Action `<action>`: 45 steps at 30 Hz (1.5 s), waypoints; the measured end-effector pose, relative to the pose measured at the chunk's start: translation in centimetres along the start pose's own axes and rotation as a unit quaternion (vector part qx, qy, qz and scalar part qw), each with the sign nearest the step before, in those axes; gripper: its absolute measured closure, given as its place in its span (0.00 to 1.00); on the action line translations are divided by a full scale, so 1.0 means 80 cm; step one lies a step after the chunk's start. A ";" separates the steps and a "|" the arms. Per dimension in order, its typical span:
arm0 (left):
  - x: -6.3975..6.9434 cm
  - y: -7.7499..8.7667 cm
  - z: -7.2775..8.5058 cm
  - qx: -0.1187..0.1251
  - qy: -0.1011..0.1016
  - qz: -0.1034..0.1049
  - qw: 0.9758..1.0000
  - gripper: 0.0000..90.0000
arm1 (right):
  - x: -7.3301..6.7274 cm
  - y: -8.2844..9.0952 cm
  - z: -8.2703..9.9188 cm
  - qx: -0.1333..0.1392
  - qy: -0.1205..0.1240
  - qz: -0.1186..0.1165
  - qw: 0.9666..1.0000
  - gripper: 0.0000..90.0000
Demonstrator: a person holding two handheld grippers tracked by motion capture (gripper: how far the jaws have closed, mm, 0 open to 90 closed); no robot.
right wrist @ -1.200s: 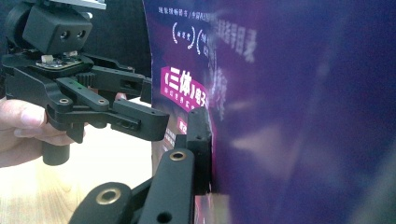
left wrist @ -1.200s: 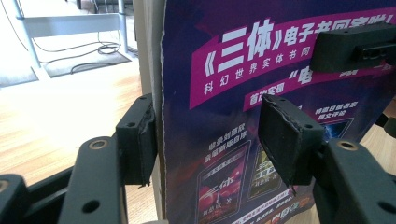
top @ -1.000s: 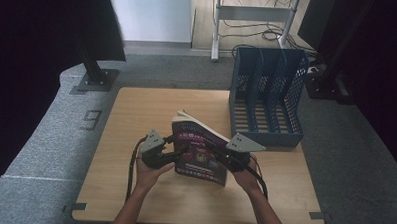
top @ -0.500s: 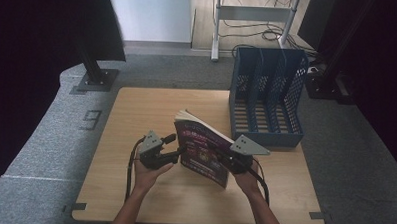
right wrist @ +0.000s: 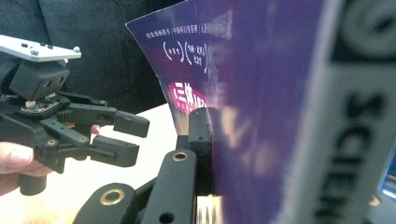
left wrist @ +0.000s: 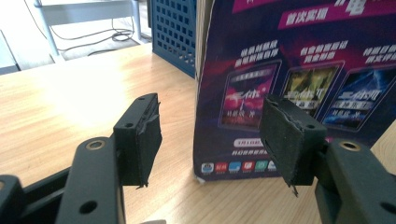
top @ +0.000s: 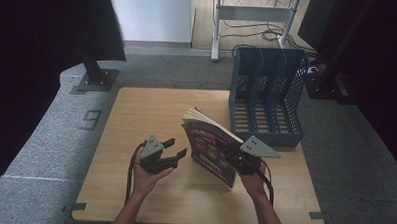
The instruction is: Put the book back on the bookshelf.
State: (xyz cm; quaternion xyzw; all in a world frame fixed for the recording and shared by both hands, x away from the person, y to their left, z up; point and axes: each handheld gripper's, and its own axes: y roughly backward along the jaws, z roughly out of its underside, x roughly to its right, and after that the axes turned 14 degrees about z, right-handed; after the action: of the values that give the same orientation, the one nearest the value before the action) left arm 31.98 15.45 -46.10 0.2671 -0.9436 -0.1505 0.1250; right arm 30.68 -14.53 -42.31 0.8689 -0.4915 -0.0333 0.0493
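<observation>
L gripper [top: 179,148] has backed off the magazine [top: 210,147], jaws wide & empty; R gripper [top: 233,158] clamps mag upright on table [top: 136,115].

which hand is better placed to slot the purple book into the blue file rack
Right. The right gripper is already clamped on the upright purple book, beside the blue file rack. The left gripper is open and clear of the book.

Magazine [top: 211,148] stands on table [top: 136,110], before file rack [top: 267,97].
</observation>
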 end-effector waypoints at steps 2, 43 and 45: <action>0.000 0.000 0.001 -0.003 -0.001 -0.003 1.000 0.43 | 0.000 0.000 0.000 0.001 -0.001 0.000 1.000 0.91; -0.014 0.008 0.006 -0.013 0.014 -0.008 1.000 0.42 | 0.014 0.022 -0.034 0.035 -0.015 0.044 0.998 0.91; -0.014 0.009 0.006 -0.012 0.015 -0.009 1.000 0.42 | 0.015 0.022 -0.038 0.037 -0.014 0.051 0.998 0.91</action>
State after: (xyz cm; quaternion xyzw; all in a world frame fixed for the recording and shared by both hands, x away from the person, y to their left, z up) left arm 32.40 16.75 -46.45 0.2758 -0.9375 -0.1589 0.1406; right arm 30.13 -16.30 -39.05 0.8434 -0.5366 -0.0248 0.0114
